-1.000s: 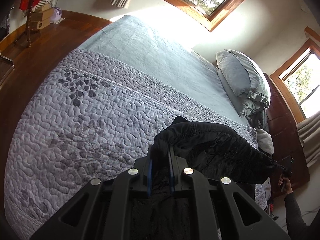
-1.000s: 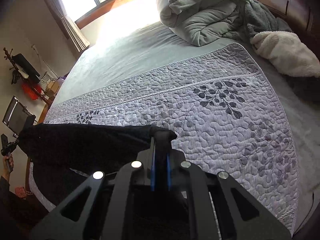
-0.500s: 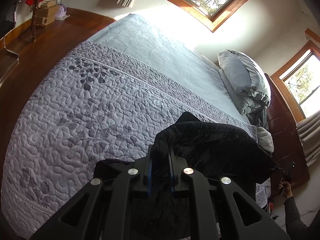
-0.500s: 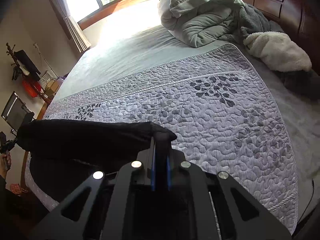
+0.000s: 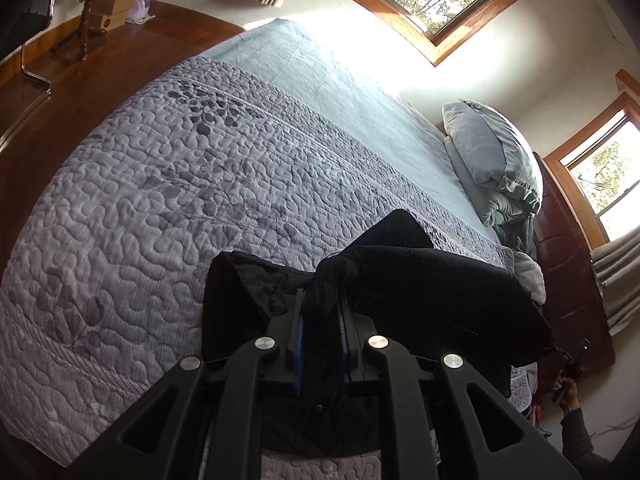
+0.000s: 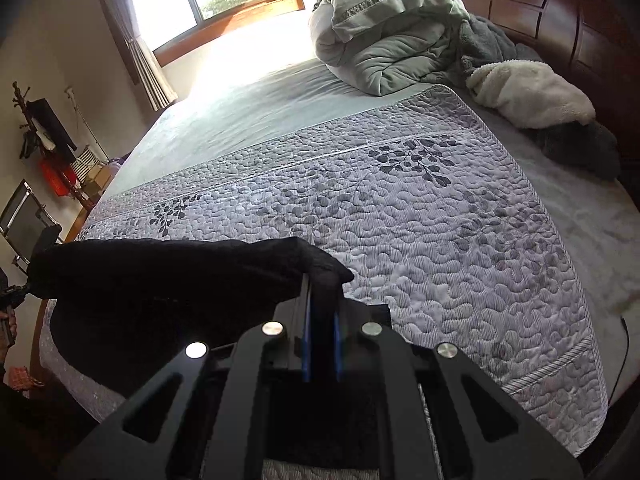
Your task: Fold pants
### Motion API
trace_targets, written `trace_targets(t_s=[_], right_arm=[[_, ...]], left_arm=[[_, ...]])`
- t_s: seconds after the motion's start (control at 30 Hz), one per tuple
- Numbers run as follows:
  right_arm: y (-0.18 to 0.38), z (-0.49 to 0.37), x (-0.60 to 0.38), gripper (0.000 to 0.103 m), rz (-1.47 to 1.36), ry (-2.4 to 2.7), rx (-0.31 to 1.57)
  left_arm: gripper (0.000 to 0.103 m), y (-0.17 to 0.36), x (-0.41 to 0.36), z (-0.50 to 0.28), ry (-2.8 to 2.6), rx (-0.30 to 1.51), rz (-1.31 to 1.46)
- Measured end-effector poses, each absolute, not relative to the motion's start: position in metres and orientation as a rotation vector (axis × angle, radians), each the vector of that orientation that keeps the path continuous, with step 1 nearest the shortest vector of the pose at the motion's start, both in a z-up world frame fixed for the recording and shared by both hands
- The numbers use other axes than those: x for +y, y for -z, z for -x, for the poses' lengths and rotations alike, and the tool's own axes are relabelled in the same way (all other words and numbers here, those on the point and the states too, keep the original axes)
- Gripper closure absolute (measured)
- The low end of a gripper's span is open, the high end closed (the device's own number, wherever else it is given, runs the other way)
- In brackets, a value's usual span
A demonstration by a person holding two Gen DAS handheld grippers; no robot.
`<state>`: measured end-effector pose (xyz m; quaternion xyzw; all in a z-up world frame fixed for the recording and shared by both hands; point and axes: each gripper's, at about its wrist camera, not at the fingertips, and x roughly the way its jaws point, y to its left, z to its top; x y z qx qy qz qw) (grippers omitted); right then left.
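While both claws pinch it, the black pants [image 5: 420,292] hang as a dark, matte span in the lower centre of each frame, just above the grey quilted bedspread [image 5: 140,208]. Their fabric looks thick and softly creased, and one flap lies on the quilt at lower centre of the left view. The left gripper [image 5: 320,316] is clamped on a bunched fold; the right gripper [image 6: 320,308] is closed on the opposite end of the pants [image 6: 168,276]. Farther up the frame lie a rolled comforter [image 6: 384,36], a white fleece blanket [image 6: 532,92] and the wooden headboard [image 6: 560,12].
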<state>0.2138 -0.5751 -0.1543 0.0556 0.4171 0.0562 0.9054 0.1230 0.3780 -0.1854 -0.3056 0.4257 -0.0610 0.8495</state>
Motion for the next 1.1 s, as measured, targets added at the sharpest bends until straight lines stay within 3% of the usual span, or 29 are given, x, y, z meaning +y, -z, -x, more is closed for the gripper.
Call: trace_targets(t_s=[0.43, 0.53, 0.7, 0.83, 0.87, 0.9, 0.97, 1.03, 1.1], right_arm=[[0.184, -0.139, -0.569, 0.091, -0.187, -0.04, 0.796], [0.195, -0.126, -0.56, 0.082, -0.174, -0.031, 0.803], [0.22, -0.11, -0.555, 0.076, -0.161, 0.015, 0.83], [0.226, -0.097, -0.557, 0.061, -0.193, 0.046, 0.834], [0.226, -0.093, -0.558, 0.049, -0.211, 0.057, 0.831], [0.225, -0.09, -0.56, 0.043, -0.239, 0.053, 0.817], [0.223, -0.084, -0.561, 0.031, -0.286, 0.045, 0.816], [0.224, -0.077, -0.565, 0.023, -0.384, 0.039, 0.815], [0.227, -0.07, -0.571, 0.023, -0.502, 0.03, 0.814]], left_arm=[[0.084, 0.224, 0.372, -0.074, 0.112, 0.958, 0.622], [0.083, 0.24, 0.369, -0.064, 0.106, 0.993, 0.617], [0.087, 0.269, 0.378, -0.042, 0.061, 1.034, 0.667], [0.083, 0.272, 0.383, -0.025, 0.021, 1.034, 0.681], [0.073, 0.27, 0.383, -0.021, 0.002, 1.033, 0.677], [0.057, 0.266, 0.383, -0.016, -0.026, 1.031, 0.669], [0.039, 0.255, 0.378, -0.007, -0.05, 0.998, 0.665], [0.029, 0.242, 0.368, -0.001, -0.029, 0.959, 0.672], [0.013, 0.235, 0.357, 0.0, -0.014, 0.92, 0.677]])
